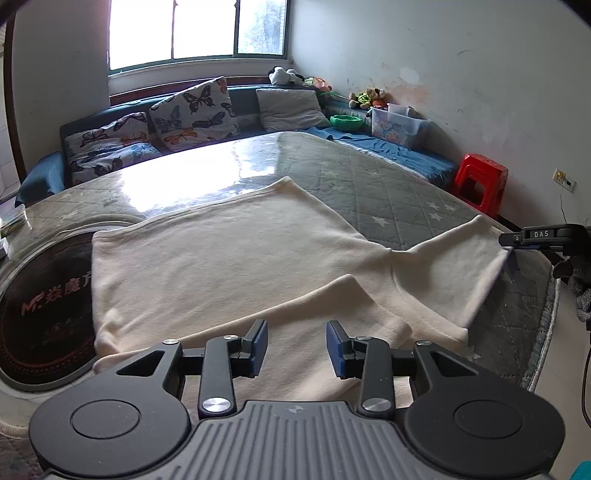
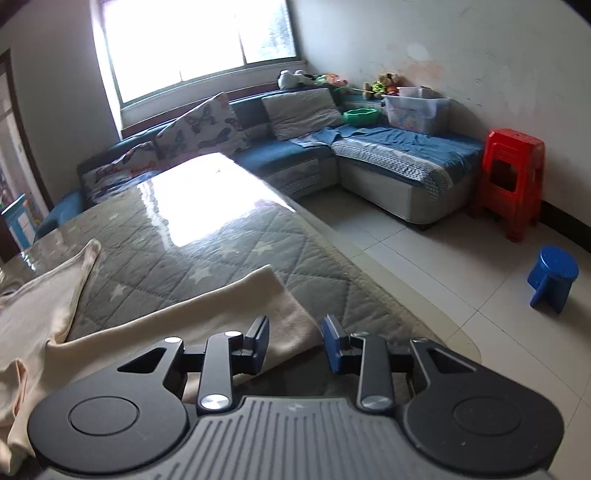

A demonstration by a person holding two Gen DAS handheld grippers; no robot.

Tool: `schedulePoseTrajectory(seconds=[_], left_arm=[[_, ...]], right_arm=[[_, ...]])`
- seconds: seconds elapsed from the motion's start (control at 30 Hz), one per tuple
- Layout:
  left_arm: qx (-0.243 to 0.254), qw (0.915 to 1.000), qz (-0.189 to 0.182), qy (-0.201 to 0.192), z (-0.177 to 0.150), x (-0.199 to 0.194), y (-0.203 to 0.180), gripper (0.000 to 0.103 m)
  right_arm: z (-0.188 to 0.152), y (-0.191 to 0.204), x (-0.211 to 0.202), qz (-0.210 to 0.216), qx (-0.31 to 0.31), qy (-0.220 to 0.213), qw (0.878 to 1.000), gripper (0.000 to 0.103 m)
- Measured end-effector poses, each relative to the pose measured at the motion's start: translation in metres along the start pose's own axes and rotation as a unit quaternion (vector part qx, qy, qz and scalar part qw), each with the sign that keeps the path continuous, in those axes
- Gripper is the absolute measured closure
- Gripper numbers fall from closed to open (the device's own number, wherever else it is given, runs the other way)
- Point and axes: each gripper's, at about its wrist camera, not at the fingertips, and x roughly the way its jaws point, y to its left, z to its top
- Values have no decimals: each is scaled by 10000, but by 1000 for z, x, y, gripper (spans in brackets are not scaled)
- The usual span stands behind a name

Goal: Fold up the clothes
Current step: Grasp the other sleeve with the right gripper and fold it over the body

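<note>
A cream knitted long-sleeved garment (image 1: 229,258) is spread flat on the quilted grey counter (image 1: 388,192). Its right sleeve (image 2: 221,314) is stretched outward, the cuff lying just ahead of the right gripper (image 2: 294,341), whose jaws are partly open and empty. The left gripper (image 1: 296,347) hovers partly open, holding nothing, over the folded left sleeve (image 1: 314,317).

Ahead of our grippers a bright window (image 1: 197,31) glares over a blue corner sofa (image 2: 369,155) with butterfly cushions (image 1: 192,112). Right of them, red stools (image 2: 511,181) meet a scuffed white wall (image 2: 480,55); pale tiled floor (image 2: 424,266) below.
</note>
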Motion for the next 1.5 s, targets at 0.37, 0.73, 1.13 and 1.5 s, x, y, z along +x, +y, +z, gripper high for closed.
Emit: schedulePoseTrajectory(seconds=[0.37, 0.73, 1.13, 1.5], left_arm=[[220, 9994, -280, 28, -1, 10, -22, 65], [176, 9991, -364, -121, -4, 9, -28, 65], [-702, 9917, 851, -653, -34, -76, 73, 61], [-1006, 9884, 1015, -521, -59, -89, 94, 61]], right_arm=[[10, 2, -15, 591, 297, -148, 9977, 95], [54, 79, -61, 1785, -520, -496, 9813, 95], [36, 237, -61, 3336, -2113, -122, 9187, 95], [-55, 327, -39, 4011, -3234, 1100, 8499, 89]])
